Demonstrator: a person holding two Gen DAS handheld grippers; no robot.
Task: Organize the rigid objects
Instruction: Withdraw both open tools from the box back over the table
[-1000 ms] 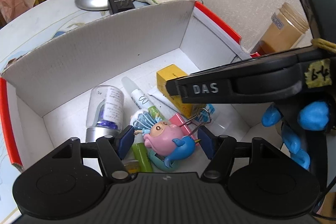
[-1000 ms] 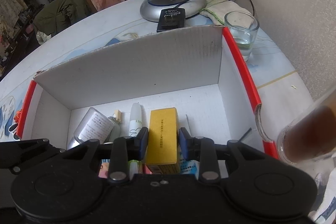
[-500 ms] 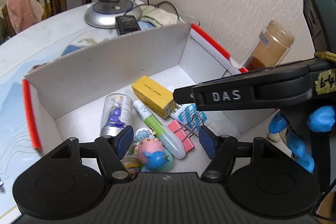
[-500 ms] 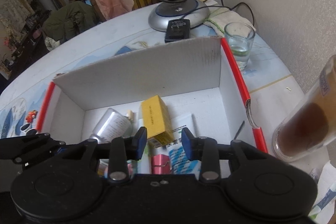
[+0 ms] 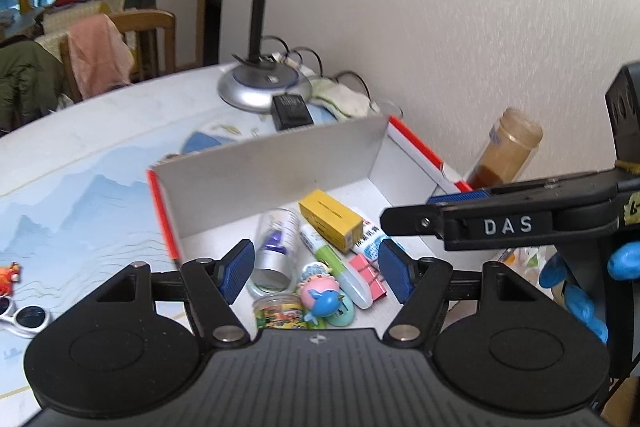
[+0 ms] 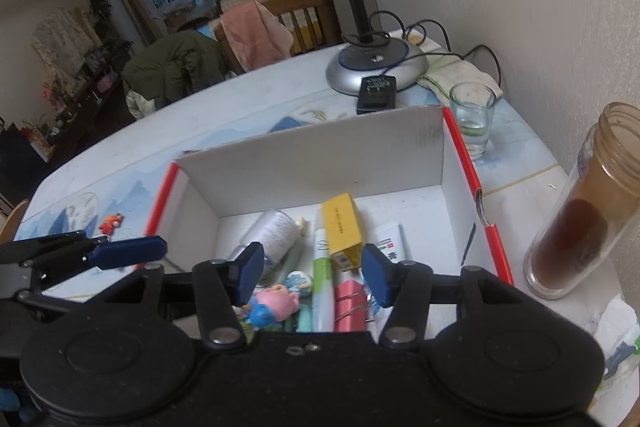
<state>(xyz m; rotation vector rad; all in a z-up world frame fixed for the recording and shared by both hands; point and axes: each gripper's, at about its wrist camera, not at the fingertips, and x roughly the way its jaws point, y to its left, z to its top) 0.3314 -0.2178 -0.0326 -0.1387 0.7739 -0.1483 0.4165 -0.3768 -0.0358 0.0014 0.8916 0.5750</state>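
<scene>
Inside, yellow box lies flat, pointing toward box's far wall.

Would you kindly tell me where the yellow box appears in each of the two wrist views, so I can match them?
Left wrist view: the yellow box lies in the open cardboard box, just right of centre, beside the clear bottle.
Right wrist view: the yellow box lies at centre, just above the gap between the pads.
Shared landmark: the silver lamp base behind the cardboard box.
</scene>
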